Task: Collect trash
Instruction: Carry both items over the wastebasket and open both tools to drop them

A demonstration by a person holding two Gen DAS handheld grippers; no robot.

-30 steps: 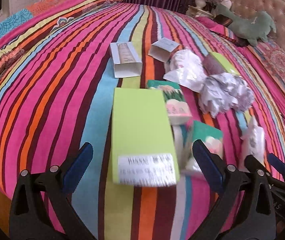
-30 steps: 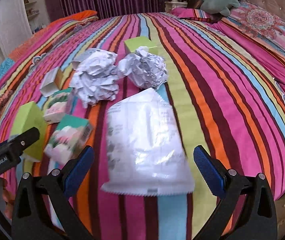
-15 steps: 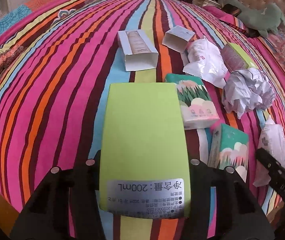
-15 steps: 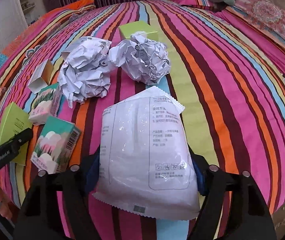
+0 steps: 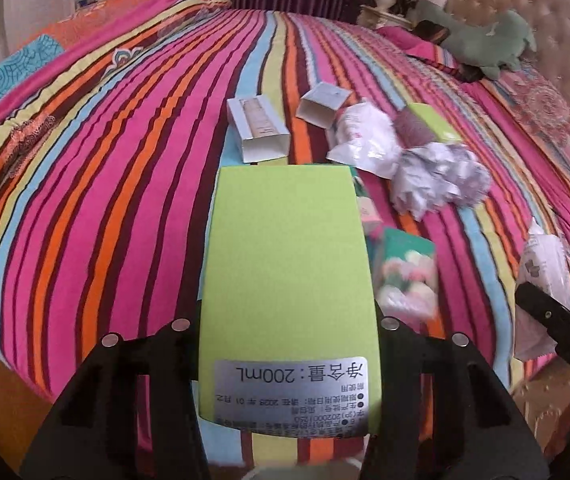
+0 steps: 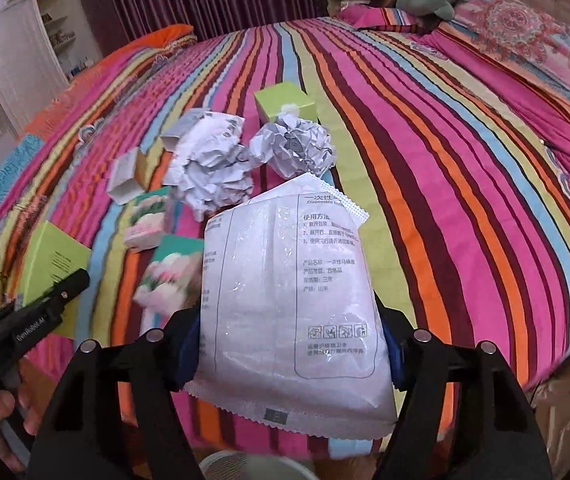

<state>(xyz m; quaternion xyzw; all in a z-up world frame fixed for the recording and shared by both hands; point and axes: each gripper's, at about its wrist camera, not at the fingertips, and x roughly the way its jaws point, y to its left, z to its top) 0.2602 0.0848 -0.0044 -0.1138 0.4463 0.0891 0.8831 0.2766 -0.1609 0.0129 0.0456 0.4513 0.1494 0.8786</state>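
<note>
My left gripper (image 5: pixel 287 326) is shut on a lime green box (image 5: pixel 285 260) with a silver label, held above the striped bedspread (image 5: pixel 125 200). My right gripper (image 6: pixel 289 340) is shut on a white plastic packet (image 6: pixel 285 288) with printed text, also lifted off the bed. On the bed lie two crumpled paper balls (image 6: pixel 291 146) (image 6: pixel 209 164), two tissue packs (image 6: pixel 173 272) (image 6: pixel 147 220), small white open cartons (image 5: pixel 259 128) (image 5: pixel 323 104) and another green box (image 6: pixel 283 100). The left gripper and its green box also show in the right wrist view (image 6: pixel 51 256).
A green plush toy (image 5: pixel 485 36) and patterned pillows (image 6: pixel 525 40) lie at the head of the bed by a tufted headboard (image 5: pixel 557 20). The bed's near edge is just below both grippers. A pale round rim (image 6: pixel 253 466) shows low between the right gripper's fingers.
Both grippers were open around their items, then closed on them. Now both have lifted and pulled back toward the bed's near edge with the green box and the packet.
</note>
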